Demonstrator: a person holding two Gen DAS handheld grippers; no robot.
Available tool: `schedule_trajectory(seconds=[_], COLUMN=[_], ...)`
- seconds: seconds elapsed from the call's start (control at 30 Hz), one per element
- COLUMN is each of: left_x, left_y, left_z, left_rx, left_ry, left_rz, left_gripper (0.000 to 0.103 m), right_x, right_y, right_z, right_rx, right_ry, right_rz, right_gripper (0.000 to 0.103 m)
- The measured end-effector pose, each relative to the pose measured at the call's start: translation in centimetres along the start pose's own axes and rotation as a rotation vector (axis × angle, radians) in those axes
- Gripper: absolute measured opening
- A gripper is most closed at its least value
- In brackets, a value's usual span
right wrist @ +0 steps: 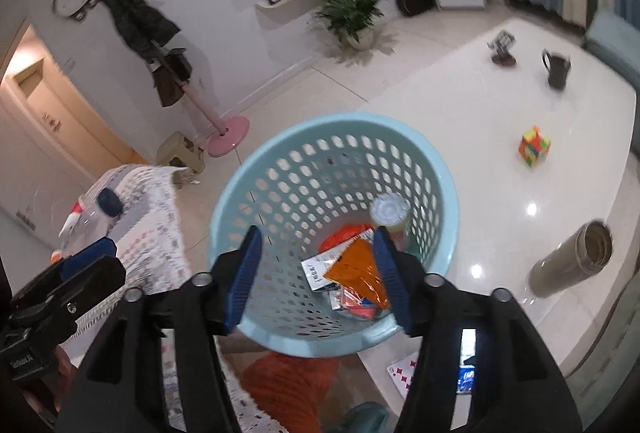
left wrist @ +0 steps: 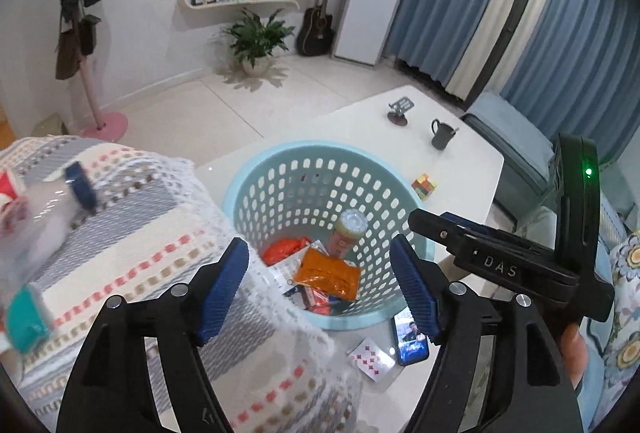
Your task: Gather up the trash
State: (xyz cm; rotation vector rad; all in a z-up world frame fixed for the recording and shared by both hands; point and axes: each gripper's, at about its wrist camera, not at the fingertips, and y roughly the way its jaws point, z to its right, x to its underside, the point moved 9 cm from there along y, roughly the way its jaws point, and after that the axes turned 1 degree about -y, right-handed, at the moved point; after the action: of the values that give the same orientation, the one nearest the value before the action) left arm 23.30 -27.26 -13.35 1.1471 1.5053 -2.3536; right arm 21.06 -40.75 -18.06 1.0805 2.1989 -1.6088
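A light blue perforated basket [left wrist: 256, 189] stands at the edge of a white table [left wrist: 460, 169]. It holds an orange snack bag [left wrist: 326, 275], a red-orange wrapper [left wrist: 284, 249], a capped bottle [left wrist: 348, 231] and paper scraps. The basket also shows in the right wrist view [right wrist: 304, 141] with the orange bag [right wrist: 356, 273] inside. My left gripper [left wrist: 320, 293] is open and empty above the basket's near rim. My right gripper [right wrist: 318, 277] is open and empty over the basket. A clear plastic bottle with a blue cap [left wrist: 60, 201] lies on the patterned blanket [left wrist: 132, 233], blurred.
On the table are a puzzle cube [left wrist: 424, 187], a dark mug [left wrist: 442, 133], a phone stand [left wrist: 400, 109], a phone [left wrist: 410, 337], a playing card [left wrist: 370, 353] and a metal flask [right wrist: 572, 259]. A pink coat stand [right wrist: 224, 129] and a plant [right wrist: 352, 17] are on the floor.
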Motion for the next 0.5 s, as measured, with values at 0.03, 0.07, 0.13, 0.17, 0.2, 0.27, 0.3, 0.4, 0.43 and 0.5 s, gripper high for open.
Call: schedule_trajectory(seconds=[0.03,0.07,0.13,0.17,0.2,0.27,0.3,0.4,0.43,0.5], left_x=[0.0,0.1,0.1,0.1,0.0,0.0,0.1,0.6,0.8,1.4], left_y=[-0.8,-1.6,-3.5,-4.5,-5.5,-7.5,-8.5,-11.4,-12.1,-13.7], left_z=[-0.1,-0.3,-0.6,-0.8,-0.9,-1.0,-1.2,-2.1,-2.5,-3.4], left_rx=[-0.006,-0.016,-0.051,-0.067,-0.078,-0.095,-0.109,-0.164,-0.180,-0.206], left_ry=[0.005,0.014,0.030,0.032,0.031,0.034,0.037,0.044,0.041,0.023], left_rz=[0.015,0.031,0.072,0.096,0.119,0.166,0.191,0.254,0.270,0.300], left_gripper=[0.073,0.073,0.074,0.076,0.078,0.080,0.082,0.084,0.084,0.085], right_x=[-0.1,-0.2,-0.3,-0.3,-0.4,-0.5,-0.5,-0.2,-0.1,0.3], right_y=[-0.5,-1.2,-2.5,-3.0,-3.6,-4.8,-5.4,-7.0,-7.4,-8.3], right_z=[-0.8,-1.9,-3.8,-4.5,-5.1,-6.6,-7.2,-9.3,-9.9,-10.9], right_rx=[0.001,0.007,0.019,0.019,0.018,0.018,0.019,0.007,0.005,0.001], right_ry=[-0.026,-0.061,-0.109,-0.122,-0.132,-0.160,-0.171,-0.193,-0.197,-0.210], right_rz=[0.010,0.025,0.059,0.072,0.085,0.117,0.129,0.165,0.175,0.190], right_gripper=[0.058,0.058,0.059,0.060,0.061,0.062,0.064,0.065,0.065,0.066])
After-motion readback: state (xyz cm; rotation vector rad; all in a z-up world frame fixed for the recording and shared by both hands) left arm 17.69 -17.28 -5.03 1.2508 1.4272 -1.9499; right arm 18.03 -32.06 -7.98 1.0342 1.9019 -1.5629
